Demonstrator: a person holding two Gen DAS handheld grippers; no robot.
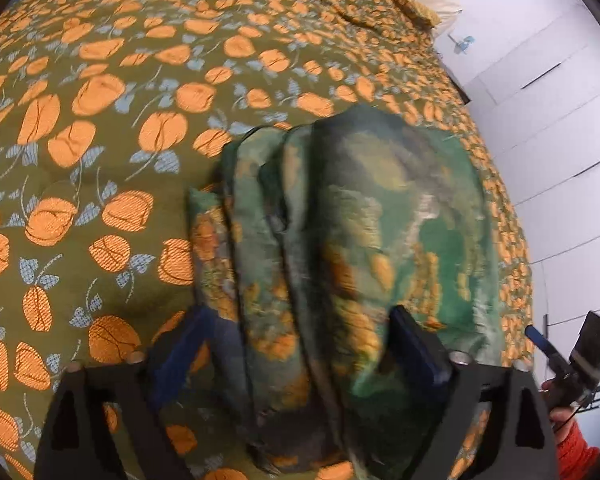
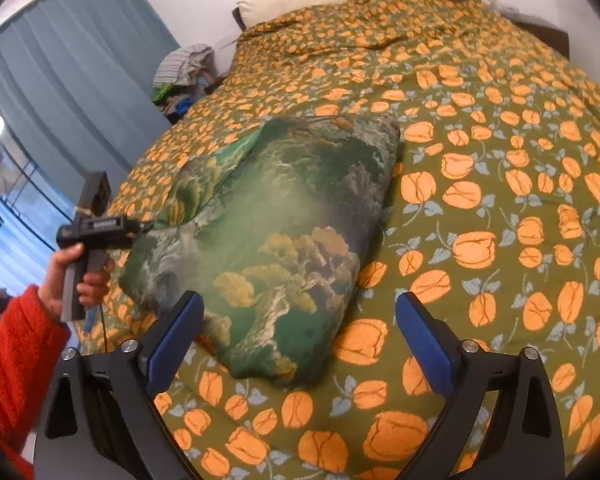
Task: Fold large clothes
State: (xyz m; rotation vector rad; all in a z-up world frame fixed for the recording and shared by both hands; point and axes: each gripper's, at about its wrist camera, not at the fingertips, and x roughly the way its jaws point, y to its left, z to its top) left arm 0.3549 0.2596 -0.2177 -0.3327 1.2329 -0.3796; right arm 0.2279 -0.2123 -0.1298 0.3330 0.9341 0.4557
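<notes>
1. Garment point(image 2: 268, 240), green and folded thick, lies on the flowered bedspread point(image 2: 500, 200).
2. We see its layered edge blurred in our left view, hiding the near end.
3. Our left tongs point(image 1: 300, 344) stand wide, straddling the folds without pinching.
4. Our right tongs point(image 2: 300, 332) gape empty just beside its near corner.

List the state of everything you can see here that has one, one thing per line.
green garment: folded into a thick stacked bundle, lying on the bedspread.
left tool: open, fingers either side of the bundle's near end.
right tool: open, holding nothing, its left finger beside the bundle's near edge.
bedspread: spread over the bed, rumpled near the pillows.
curtain: drawn.
</notes>
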